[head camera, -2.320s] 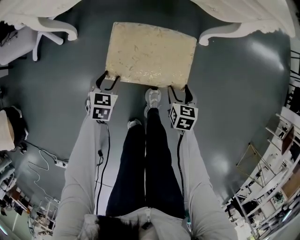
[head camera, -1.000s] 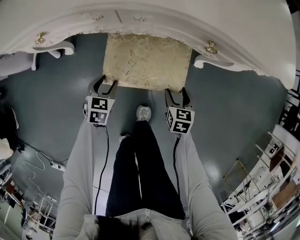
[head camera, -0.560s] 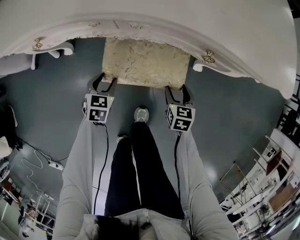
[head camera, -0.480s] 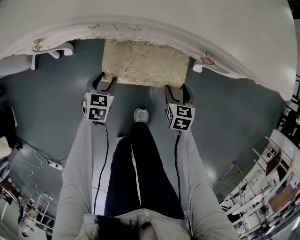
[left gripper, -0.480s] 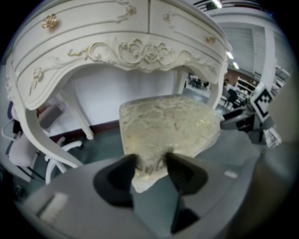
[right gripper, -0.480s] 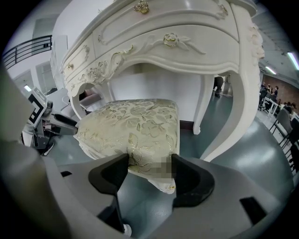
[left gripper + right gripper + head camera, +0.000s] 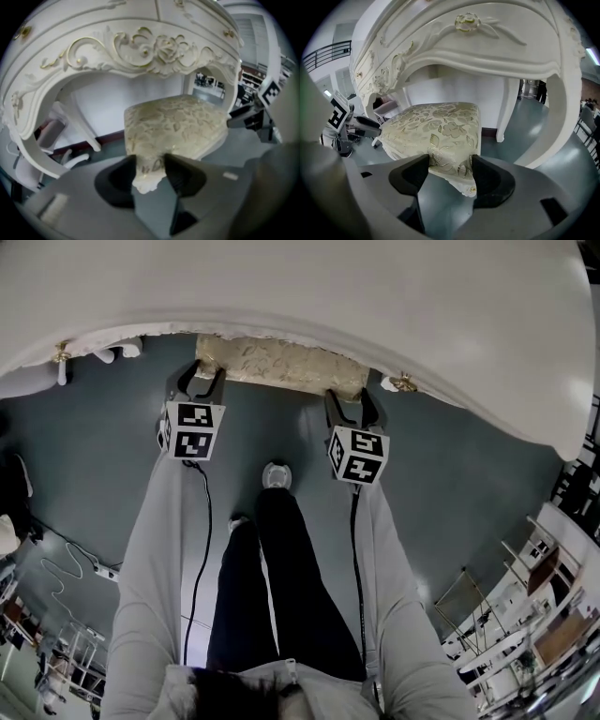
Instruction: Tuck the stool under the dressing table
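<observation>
Stool [image 7: 281, 362] corners within left claw [image 7: 149, 163], just closing, right claw [image 7: 449, 165], seemingly gripped

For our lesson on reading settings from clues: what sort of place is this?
Probably a studio or showroom rather than a bedroom: the ornate dressing table and stool stand on a bare grey floor, with metal racks and loose cables nearby.

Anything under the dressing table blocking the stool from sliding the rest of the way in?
Nothing visible. The gap under the dressing table between its legs looks open back to the white wall, and the stool is mostly beneath the top. The floor behind the stool's seat is hidden, though.
</observation>
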